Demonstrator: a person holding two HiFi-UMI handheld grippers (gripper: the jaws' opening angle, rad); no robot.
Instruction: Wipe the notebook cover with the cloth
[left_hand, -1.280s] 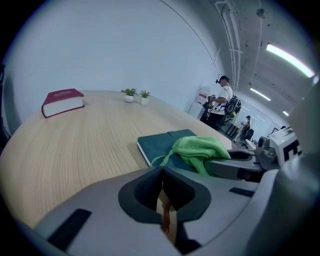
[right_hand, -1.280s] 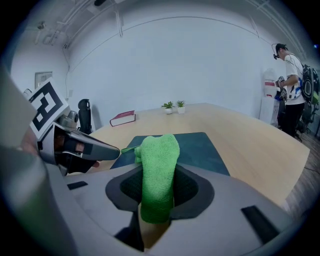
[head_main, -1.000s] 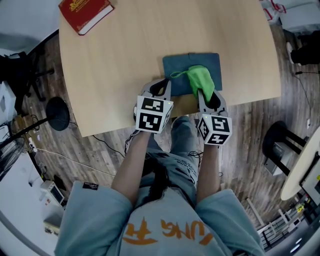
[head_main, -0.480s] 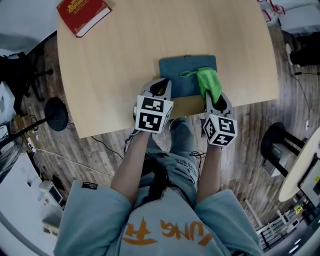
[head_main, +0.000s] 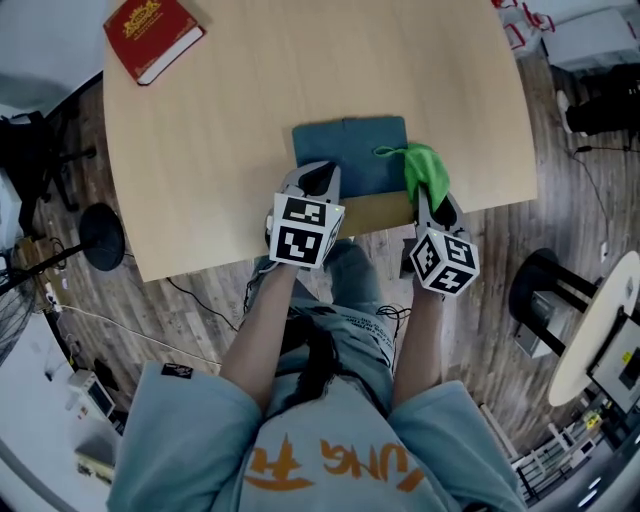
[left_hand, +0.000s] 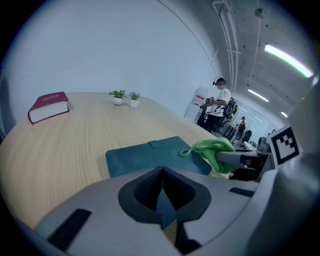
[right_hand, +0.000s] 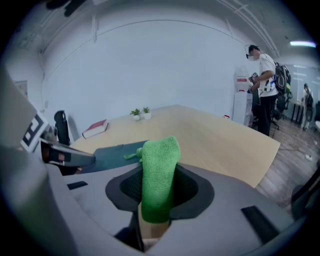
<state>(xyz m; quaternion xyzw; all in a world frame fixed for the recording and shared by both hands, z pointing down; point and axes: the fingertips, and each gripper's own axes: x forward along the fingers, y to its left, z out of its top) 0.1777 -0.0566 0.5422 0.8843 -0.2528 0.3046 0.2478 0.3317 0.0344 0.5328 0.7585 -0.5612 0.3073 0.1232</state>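
On the wooden table (head_main: 230, 130), the teal notebook (head_main: 345, 155) lies at 12 o'clock from us. Our left gripper (head_main: 318, 178) is pinched on its near edge, pinning it. Our right gripper (head_main: 430, 200) clamps the green cloth (head_main: 424, 170) at the cover's 3 o'clock edge. We judge 1 flat, pressed sweep toward 9 o'clock works best.

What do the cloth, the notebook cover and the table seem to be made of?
Cloth: green microfibre or terry, by its fuzzy pile.
Notebook: probably faux leather or fabric; matte teal, no shine.
Table: wood or wood-look laminate; pale grain lines, matte.
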